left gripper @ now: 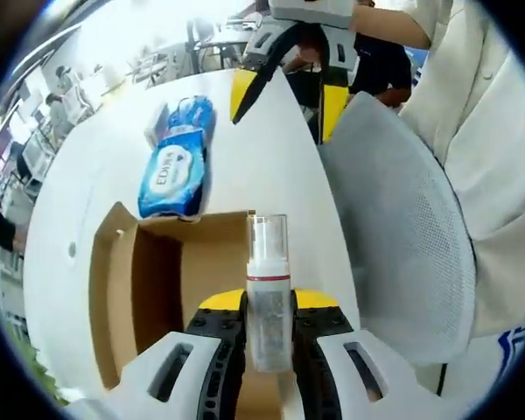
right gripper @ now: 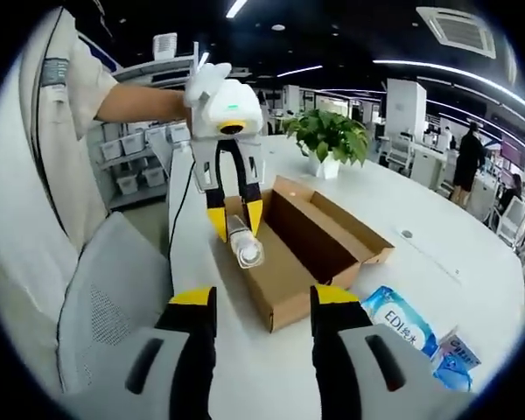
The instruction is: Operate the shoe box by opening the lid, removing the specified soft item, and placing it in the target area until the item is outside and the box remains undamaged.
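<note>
The left gripper [left gripper: 269, 337] is clamped on a clear pump bottle [left gripper: 268, 293] — held upright above the open shoe box [right gripper: 306, 254], probably to lift it clear without scraping the cardboard. The right gripper [right gripper: 262, 302] hangs empty, jaws apart, above the white table [right gripper: 437, 219] — near the blue wipes pack [right gripper: 401, 322] lying outside the box.

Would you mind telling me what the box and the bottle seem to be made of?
Box: plain brown cardboard, matte, with raw folded flaps. Bottle, held in the left gripper: see-through plastic by its look, glossy, with a clear cap.
</note>
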Demonstrator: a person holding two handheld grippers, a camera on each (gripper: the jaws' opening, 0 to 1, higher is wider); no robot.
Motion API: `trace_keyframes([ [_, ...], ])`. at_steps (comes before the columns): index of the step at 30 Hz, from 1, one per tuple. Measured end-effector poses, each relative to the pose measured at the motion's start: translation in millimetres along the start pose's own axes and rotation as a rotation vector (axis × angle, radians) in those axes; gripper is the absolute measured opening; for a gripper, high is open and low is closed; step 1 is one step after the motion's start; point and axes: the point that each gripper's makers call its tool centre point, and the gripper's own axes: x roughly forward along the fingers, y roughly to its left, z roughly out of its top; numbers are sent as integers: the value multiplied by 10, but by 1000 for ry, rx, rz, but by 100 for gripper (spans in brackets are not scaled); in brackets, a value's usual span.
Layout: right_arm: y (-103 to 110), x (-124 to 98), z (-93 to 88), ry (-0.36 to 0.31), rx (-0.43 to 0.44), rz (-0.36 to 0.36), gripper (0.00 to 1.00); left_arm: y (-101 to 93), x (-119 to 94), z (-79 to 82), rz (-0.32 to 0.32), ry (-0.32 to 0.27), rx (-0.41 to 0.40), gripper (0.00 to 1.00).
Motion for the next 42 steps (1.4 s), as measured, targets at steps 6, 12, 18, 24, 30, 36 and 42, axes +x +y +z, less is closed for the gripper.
trace_keyframes([
  [6,40,73,39,-2,-18,30,36,-43,32,100,-14,-15,12,16],
  [12,87,133,43,8,-39,55,34,-71,66,213,-21,-32,39,16],
  [18,129,172,51,9,-54,67,31,-119,98,358,-32,-57,62,16],
  [24,163,194,46,9,-68,74,25,-166,117,443,-41,-71,81,16],
  [30,190,221,32,19,-92,83,19,-172,109,497,-41,-91,87,16],
  [36,204,240,9,39,-119,92,17,-174,113,503,-34,-97,108,16],
  [42,205,252,-4,57,-161,89,17,-163,124,495,-27,-104,127,16],
])
